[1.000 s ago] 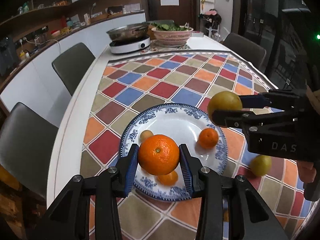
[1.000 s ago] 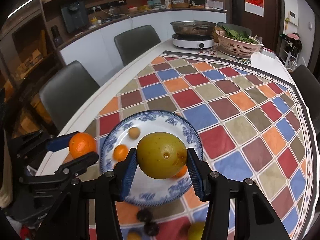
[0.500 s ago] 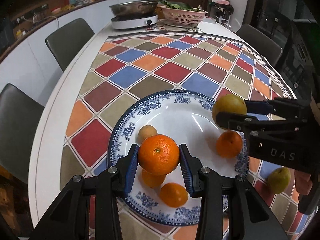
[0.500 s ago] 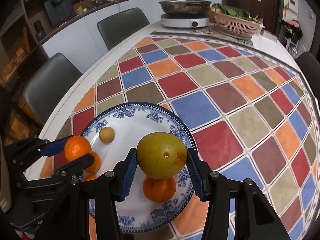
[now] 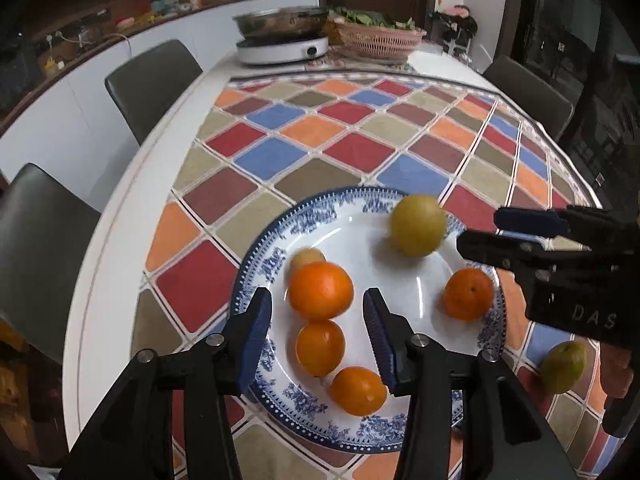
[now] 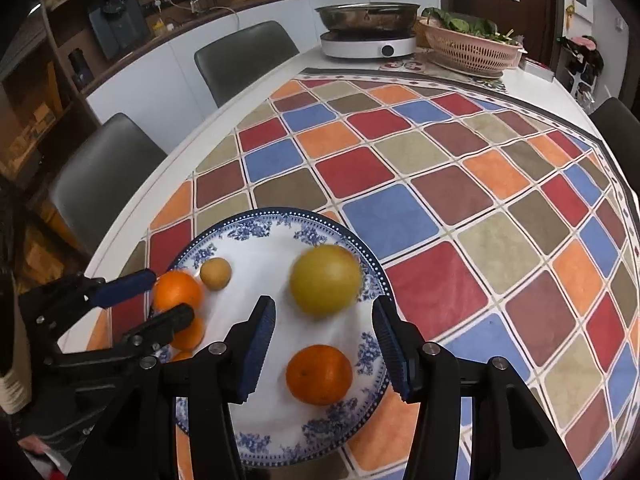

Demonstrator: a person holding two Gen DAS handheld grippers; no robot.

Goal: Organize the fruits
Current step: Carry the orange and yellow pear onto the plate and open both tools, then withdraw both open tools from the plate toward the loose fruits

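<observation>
**Fruit gathers on a blue-and-white plate as both grippers stand open**

A long white dining table under a patchwork cloth of red, blue, orange and olive diamonds fills both views, with grey chairs along the left of the frame. At the upper centre sit a steel pan on a white cooker and a pink basket of greens; a cluttered counter runs behind.

The plate lies at lower centre on the cloth. On it rest a large orange, a yellow-green pear-like fruit, a small tan fruit and three smaller oranges. The left gripper has its blue-padded jaws spread wide, grasping nothing, the large orange just ahead of them. The right gripper is likewise spread and empty, the yellow-green fruit just beyond its tips.

Both larger fruits are motion-blurred at the edges. A greenish fruit on the cloth, lower right of the left view, is partly hidden behind the right gripper's body. The tan fruit is half covered by the large orange there.
</observation>
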